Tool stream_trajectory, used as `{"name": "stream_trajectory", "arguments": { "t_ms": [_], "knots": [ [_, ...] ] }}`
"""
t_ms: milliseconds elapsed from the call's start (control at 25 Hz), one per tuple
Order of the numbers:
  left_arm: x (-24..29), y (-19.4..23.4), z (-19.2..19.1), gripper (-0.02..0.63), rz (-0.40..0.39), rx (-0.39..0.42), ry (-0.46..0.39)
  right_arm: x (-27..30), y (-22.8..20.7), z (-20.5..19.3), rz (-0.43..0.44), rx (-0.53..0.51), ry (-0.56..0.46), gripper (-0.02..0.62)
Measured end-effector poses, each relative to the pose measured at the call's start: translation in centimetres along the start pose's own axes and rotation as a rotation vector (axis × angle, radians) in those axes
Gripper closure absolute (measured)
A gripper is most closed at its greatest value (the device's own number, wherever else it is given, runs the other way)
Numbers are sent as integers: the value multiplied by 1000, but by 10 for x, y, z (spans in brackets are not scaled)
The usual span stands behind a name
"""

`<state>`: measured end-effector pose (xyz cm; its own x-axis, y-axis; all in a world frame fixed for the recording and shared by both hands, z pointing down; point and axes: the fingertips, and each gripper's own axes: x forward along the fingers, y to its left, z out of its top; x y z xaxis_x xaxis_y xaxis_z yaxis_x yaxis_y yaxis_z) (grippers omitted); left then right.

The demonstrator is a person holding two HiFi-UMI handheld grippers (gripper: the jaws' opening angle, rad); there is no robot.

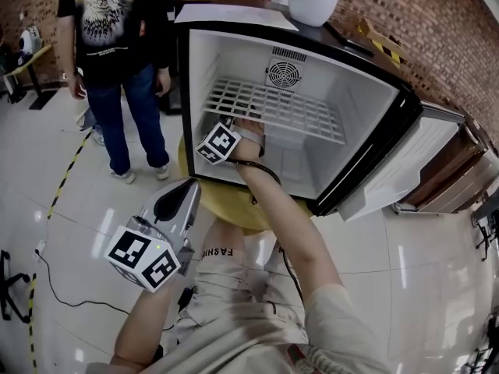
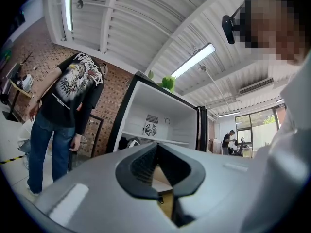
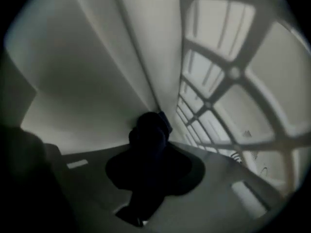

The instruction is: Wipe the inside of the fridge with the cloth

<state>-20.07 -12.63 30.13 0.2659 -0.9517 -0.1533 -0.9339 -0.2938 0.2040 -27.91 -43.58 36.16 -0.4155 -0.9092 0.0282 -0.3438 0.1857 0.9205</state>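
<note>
A small white fridge (image 1: 366,107) stands open with its door (image 1: 405,170) swung to the right. My right gripper (image 1: 228,127) reaches inside at the left, just under the wire shelf (image 1: 273,107). In the right gripper view its jaws are shut on a dark cloth (image 3: 150,130), which bunches against the white inner wall next to the wire shelf (image 3: 233,72). My left gripper (image 1: 178,197) hangs outside, low and left of the fridge. Its jaws (image 2: 158,152) are shut with nothing in them and point toward the fridge (image 2: 160,115).
A person (image 1: 117,53) in a black shirt and jeans stands left of the fridge. A white plant pot (image 1: 312,2) sits on top of it. The fridge rests on a yellow round stand (image 1: 226,209). A cable (image 1: 70,294) runs over the tiled floor.
</note>
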Motion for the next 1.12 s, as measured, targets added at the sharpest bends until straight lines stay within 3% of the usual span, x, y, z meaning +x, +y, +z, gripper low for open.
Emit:
{"name": "stream_trajectory", "arguments": {
  "t_ms": [120, 280, 400, 520, 600, 720, 800, 880, 960, 1120],
  "knots": [
    [-1, 9, 2, 603, 3, -10, -1, 9, 1, 10, 66, 105, -104, 523],
    [3, 13, -3, 603, -1, -23, 8, -47, 3, 39, 219, 281, -343, 523],
    [7, 7, -9, 603, -14, -28, 20, -112, 5, 56, 259, 292, -492, 525],
    [7, -1, -12, 603, -27, -26, 26, -173, 16, 68, 358, 257, -626, 524],
    [9, -3, -10, 603, -33, -19, 24, -171, 14, 55, 341, 244, -603, 525],
    [9, -2, -9, 603, -31, -13, 22, -100, 12, 8, 221, 180, -360, 525],
    [7, 0, -8, 603, -27, -12, 22, -55, 22, -8, 195, 83, -253, 525],
    [6, 1, -8, 603, -25, -11, 23, -24, 37, -6, 217, -16, -221, 525],
    [4, 4, -7, 603, -15, -14, 18, -5, 47, 2, 258, -41, -203, 525],
    [3, 11, -4, 603, 9, -15, 9, -19, 46, 16, 387, 101, -246, 525]
  ]
}}
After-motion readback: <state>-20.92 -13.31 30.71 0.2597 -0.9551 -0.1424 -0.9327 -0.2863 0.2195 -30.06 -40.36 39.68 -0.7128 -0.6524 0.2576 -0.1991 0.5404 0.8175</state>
